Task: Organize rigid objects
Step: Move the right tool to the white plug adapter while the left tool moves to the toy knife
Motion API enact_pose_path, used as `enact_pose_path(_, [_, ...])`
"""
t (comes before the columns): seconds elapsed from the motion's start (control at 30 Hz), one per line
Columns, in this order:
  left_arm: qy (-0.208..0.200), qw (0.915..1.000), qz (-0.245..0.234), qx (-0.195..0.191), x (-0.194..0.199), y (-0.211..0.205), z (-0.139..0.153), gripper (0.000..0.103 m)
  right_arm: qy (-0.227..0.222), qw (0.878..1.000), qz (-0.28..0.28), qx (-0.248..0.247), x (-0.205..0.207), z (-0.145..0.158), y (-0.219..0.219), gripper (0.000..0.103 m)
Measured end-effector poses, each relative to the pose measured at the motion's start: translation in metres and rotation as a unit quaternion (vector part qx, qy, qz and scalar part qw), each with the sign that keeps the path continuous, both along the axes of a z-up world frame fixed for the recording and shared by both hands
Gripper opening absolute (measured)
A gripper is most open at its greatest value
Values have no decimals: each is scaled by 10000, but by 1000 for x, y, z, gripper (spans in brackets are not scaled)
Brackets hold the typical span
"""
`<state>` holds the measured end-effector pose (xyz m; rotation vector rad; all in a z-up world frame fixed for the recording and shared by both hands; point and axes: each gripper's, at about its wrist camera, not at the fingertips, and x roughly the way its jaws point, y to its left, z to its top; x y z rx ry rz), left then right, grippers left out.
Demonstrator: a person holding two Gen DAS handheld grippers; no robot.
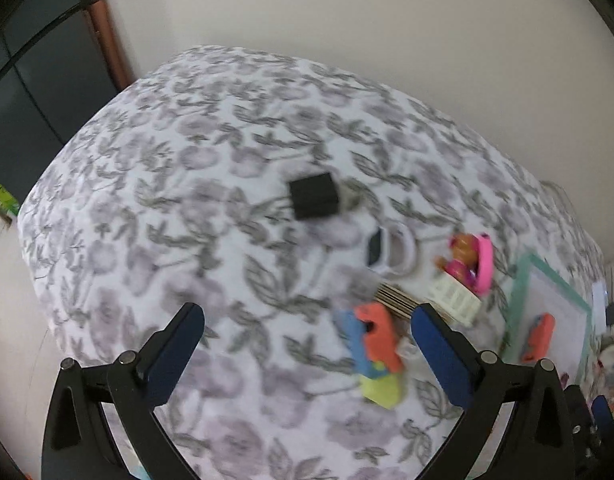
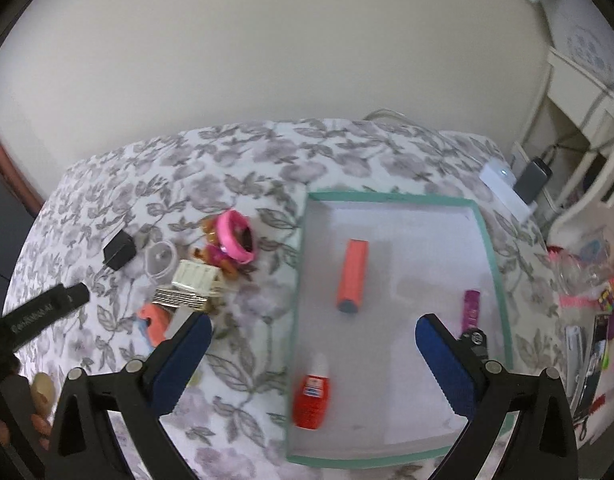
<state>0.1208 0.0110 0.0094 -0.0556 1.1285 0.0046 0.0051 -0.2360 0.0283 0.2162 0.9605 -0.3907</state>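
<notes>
Your left gripper (image 1: 307,324) and right gripper (image 2: 313,334) both gape wide, holding nothing; motion blur smears the toys (image 1: 377,340) under the left.

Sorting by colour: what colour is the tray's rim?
Teal-green rim, clearest in the right wrist view.

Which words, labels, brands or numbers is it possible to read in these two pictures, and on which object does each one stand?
No text can be read for certain.
White lettering on the black bar at the left edge of the right wrist view: too blurred to read.
Blue and white label on the red bottle in the tray: too blurred.
Round white logo on a black object in the tray: too small.
Purple tube: markings unreadable.
</notes>
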Motion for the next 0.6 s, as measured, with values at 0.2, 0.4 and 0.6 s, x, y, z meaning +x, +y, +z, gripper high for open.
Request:
enact_pose_path(0.2, [179, 9994, 236, -179, 11, 26, -8, 103, 170, 9992, 349, 127, 29, -14, 29, 103])
enact_pose_path(0.4, [725, 9971, 222, 95, 21, 23, -47, 103, 451, 9968, 551, 366, 55, -46, 52, 103])
enact_pose_path(0.6, [1211, 9918, 387, 112, 29, 28, -79, 103, 744, 9935, 553, 661, 73, -84, 59, 103])
